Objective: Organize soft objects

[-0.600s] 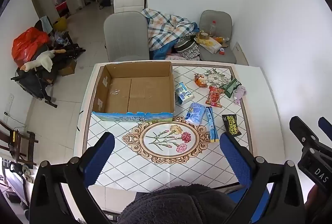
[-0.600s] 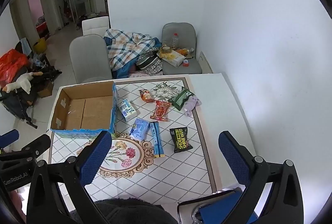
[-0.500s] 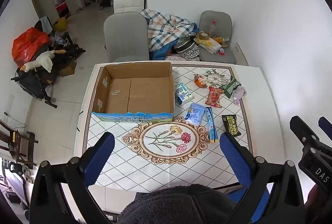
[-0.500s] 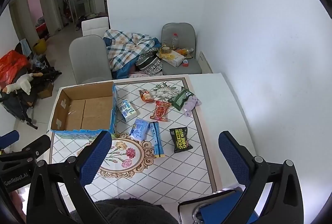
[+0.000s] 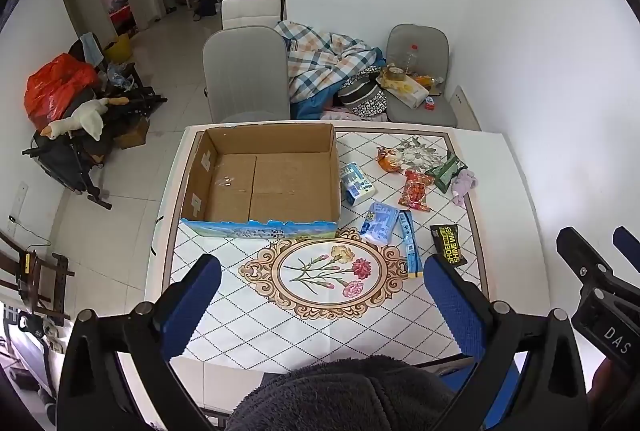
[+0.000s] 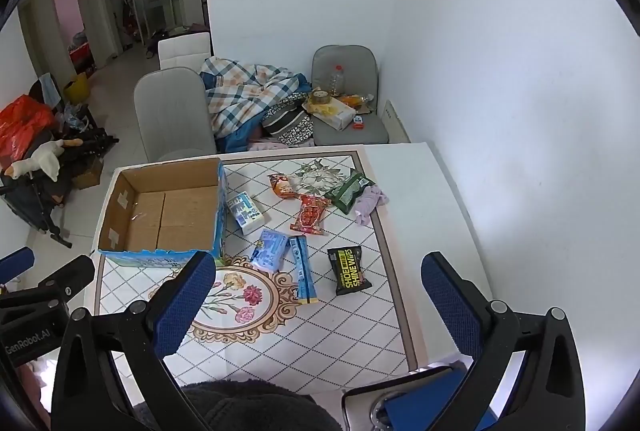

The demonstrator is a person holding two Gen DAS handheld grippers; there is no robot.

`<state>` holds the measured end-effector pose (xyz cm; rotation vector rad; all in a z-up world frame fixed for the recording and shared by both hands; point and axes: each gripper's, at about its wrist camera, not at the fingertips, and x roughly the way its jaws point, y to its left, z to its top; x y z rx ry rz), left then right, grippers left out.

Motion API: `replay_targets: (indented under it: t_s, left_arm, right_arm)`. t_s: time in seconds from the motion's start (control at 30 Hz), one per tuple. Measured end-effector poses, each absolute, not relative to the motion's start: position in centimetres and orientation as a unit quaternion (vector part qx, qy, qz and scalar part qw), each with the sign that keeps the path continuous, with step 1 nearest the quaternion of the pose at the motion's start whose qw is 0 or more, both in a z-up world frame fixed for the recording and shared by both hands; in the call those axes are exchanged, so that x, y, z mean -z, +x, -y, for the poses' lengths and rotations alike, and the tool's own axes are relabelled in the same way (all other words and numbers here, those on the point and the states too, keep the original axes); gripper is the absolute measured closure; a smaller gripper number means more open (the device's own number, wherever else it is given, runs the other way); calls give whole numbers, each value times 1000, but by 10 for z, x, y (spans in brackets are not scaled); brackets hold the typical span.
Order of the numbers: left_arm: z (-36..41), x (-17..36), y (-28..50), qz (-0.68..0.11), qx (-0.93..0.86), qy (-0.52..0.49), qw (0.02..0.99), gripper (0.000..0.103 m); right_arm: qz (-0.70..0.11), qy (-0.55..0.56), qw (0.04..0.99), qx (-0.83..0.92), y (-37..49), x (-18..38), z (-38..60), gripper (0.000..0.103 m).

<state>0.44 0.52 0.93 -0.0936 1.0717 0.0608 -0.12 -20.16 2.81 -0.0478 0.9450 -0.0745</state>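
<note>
An open, empty cardboard box (image 5: 260, 179) (image 6: 160, 215) stands on the left of the tiled table (image 5: 280, 319). Right of it lie several soft packs: a white-blue tissue pack (image 5: 357, 184), a light-blue pack (image 5: 379, 223), a long blue strip pack (image 5: 410, 243), a black shoe-wipes pack (image 5: 448, 245) (image 6: 349, 270), a red snack bag (image 5: 416, 190), an orange bag (image 5: 387, 159), a green bag (image 5: 446, 171) and a lilac cloth (image 5: 462, 185). My left gripper (image 5: 320, 295) and right gripper (image 6: 316, 291) hang open and empty high above the table's near edge.
A dark fleece garment (image 5: 344, 395) fills the bottom of both views. Two grey chairs (image 5: 246, 73) (image 5: 420, 71) and a plaid blanket (image 5: 324, 65) stand behind the table. A white wall (image 6: 500, 111) borders the right side. Clutter lies on the floor at left (image 5: 76, 111).
</note>
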Motion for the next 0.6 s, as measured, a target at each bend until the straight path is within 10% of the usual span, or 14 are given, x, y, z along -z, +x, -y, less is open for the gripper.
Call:
replay_targets:
  t_s: [0.6]
  left_arm:
    - [-11, -9, 7, -508, -28, -38, 860, 0]
  right_arm:
    - [-454, -27, 890, 38, -1, -27, 198, 0]
